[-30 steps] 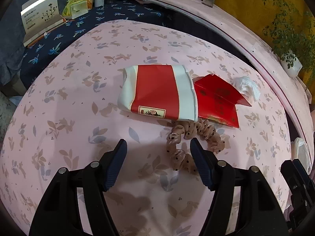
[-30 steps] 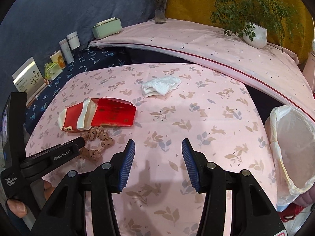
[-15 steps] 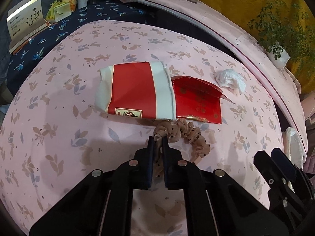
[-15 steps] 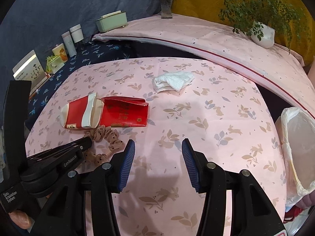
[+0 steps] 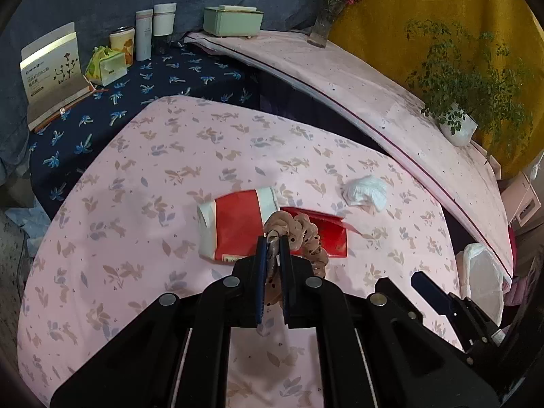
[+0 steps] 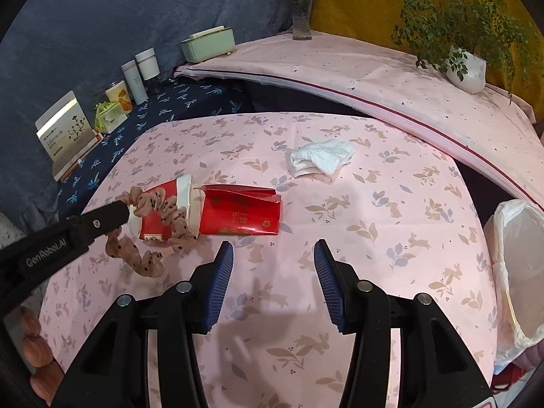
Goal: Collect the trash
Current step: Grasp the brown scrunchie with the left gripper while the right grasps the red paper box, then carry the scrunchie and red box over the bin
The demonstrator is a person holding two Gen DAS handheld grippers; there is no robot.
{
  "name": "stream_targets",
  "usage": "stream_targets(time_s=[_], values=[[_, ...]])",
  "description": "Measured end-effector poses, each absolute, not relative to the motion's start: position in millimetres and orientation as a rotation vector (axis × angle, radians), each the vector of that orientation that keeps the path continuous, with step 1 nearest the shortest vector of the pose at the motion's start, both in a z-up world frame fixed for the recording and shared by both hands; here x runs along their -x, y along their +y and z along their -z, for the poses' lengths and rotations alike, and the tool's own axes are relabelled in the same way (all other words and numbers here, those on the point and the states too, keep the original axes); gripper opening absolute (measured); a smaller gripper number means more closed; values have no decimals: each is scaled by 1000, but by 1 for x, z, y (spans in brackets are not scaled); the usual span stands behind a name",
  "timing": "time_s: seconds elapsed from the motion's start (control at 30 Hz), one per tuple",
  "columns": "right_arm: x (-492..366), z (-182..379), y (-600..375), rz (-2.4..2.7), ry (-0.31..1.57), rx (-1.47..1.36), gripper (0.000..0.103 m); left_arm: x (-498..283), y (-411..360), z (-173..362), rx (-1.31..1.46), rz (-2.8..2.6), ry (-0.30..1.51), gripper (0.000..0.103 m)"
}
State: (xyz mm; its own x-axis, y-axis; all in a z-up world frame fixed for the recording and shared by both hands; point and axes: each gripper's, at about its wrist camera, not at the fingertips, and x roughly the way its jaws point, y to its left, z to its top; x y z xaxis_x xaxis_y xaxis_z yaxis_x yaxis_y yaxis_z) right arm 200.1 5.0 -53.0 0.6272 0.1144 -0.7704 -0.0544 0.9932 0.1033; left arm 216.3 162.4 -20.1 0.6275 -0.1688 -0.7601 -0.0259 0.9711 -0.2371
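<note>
Surface: pink tablecloth [image 6: 391, 224] printed with leaves and rabbits, spread under both tools; a navy floral cloth [image 5: 112, 112] lies beyond it to the left.
Backdrop: blue-grey drape to the left, mustard-yellow drape to the right, behind a raised pink ledge [image 6: 374, 78].
Trash bag: white plastic liner [image 6: 516, 265], mouth open, at the table edge to the right of the right gripper.
Right gripper [image 6: 273, 284]: fingers spread wide, nothing between them, held low over bare cloth.
Left gripper [image 5: 273, 282]: fingers pressed together on a fold of the scrunchie.
Scrunchie [image 6: 159, 217]: tan, dark-dotted fabric loop, pinched at one end and hanging from the left tool; whether its lower loop touches the cloth I cannot tell.
Paper cup [image 5: 234, 226]: red and white, crushed flat, lying on its side just ahead of the left tool.
Red envelope [image 6: 239, 214]: torn open, touching the cup's rim end, ahead and left of the right tool.
Tissue [image 6: 319, 161]: crumpled white wad, farther ahead of the right tool, well apart from the envelope.
Ledge items: green tissue box [image 6: 207, 44], glass flower vase [image 6: 302, 10], potted plant [image 6: 465, 68].
</note>
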Motion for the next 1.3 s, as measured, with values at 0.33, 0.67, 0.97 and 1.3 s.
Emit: stream_targets(time_s=[0.33, 0.67, 0.97, 1.3], values=[[-250, 71, 14, -159, 903, -23, 49, -256, 180, 18, 244, 43, 876, 7], [-280, 92, 24, -194, 920, -19, 49, -283, 182, 39, 259, 46, 907, 7], [-294, 101, 33, -195, 914, 31, 46, -291, 179, 54, 266, 52, 932, 7], [-283, 99, 19, -191, 931, 10, 1, -288, 170, 57, 262, 62, 944, 6]])
